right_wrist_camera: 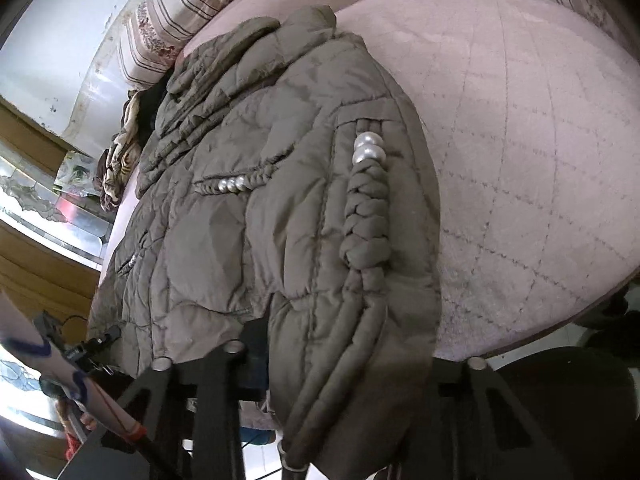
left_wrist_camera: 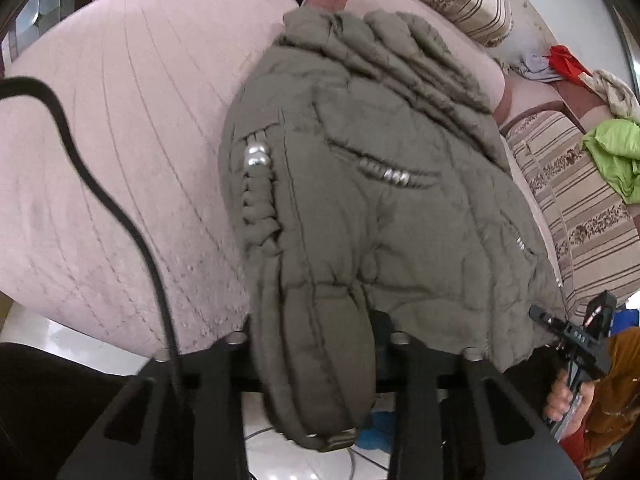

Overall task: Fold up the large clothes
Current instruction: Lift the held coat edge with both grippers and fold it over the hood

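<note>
From the left wrist view, a black cable [left_wrist_camera: 120, 208] loops over the pink quilted bed [left_wrist_camera: 132, 120]. At centre lies one olive puffer jacket [left_wrist_camera: 360, 200], its sleeve hanging off the bed's near edge between the fingers of the left gripper [left_wrist_camera: 316, 364], which pinches that sleeve. Two large pearls [left_wrist_camera: 256, 155] sit above a braided strip on the sleeve; a row of smaller beads [left_wrist_camera: 394, 176] crosses the chest. To the right stand two striped cushions [left_wrist_camera: 576, 208], a lime-green cloth [left_wrist_camera: 616, 152], and the right gripper [left_wrist_camera: 572, 336]. In its own view the right gripper [right_wrist_camera: 352, 364] is pressed onto the jacket's [right_wrist_camera: 260, 220] hanging fold.
</note>
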A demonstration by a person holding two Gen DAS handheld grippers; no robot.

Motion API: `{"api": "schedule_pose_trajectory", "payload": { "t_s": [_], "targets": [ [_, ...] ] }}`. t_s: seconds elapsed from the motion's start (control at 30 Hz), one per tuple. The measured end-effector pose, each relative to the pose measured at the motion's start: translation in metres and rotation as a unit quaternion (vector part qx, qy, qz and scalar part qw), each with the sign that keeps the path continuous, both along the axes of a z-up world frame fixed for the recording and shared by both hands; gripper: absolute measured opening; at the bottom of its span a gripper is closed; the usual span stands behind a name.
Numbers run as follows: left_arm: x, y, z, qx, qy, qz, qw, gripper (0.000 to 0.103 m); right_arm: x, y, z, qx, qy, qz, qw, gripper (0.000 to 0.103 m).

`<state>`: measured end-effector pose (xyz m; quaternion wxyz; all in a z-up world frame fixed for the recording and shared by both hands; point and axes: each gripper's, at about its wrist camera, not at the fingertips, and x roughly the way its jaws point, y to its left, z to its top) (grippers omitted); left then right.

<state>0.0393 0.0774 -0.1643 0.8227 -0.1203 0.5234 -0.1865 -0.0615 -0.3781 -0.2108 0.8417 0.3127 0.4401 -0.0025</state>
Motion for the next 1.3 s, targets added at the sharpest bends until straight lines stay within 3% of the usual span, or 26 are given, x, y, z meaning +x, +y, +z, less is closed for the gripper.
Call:
{"api": "schedule_pose_trajectory", "payload": {
  "t_s": [0.1, 0.27, 0.57, 0.7, 0.87, 1.03, 1.3],
  "targets": [
    [-0.007, -0.004, 0.026, 0.016, -0.034, 0.005, 0.9993, 0.019, -0.005, 0.008, 0.022, -0.019, -0.023, 0.008, 1.000, 0.025],
    [-0.029, -0.002, 0.066, 0.020, -0.081, 0.008, 0.9965, 0.016, -0.024, 0.010, 0.061, -0.006, -0.071, 0.014, 0.997, 0.017],
    [-0.032, 0.012, 0.077, 0.008, -0.073, 0.016, 0.9971, 0.016, -0.045, 0.017, 0.088, -0.017, -0.086, 0.049, 0.995, 0.016],
    [-0.012, 0.007, 0.108, -0.004, -0.105, 0.018, 0.9943, 0.016, -0.026, 0.014, 0.113, -0.030, -0.108, 0.060, 0.992, 0.016],
    [0.035, -0.011, 0.157, 0.005, -0.159, 0.028, 0.9869, 0.016, 0.014, 0.015, 0.162, -0.066, -0.148, 0.064, 0.985, 0.016],
    [0.106, -0.032, 0.190, 0.020, -0.178, 0.046, 0.9827, 0.016, 0.076, 0.003, 0.204, -0.084, -0.171, 0.048, 0.981, 0.016],
    [0.238, -0.070, 0.203, 0.078, -0.171, 0.085, 0.9785, 0.017, 0.205, -0.026, 0.231, -0.094, -0.159, -0.004, 0.983, 0.016]
  ]
}}
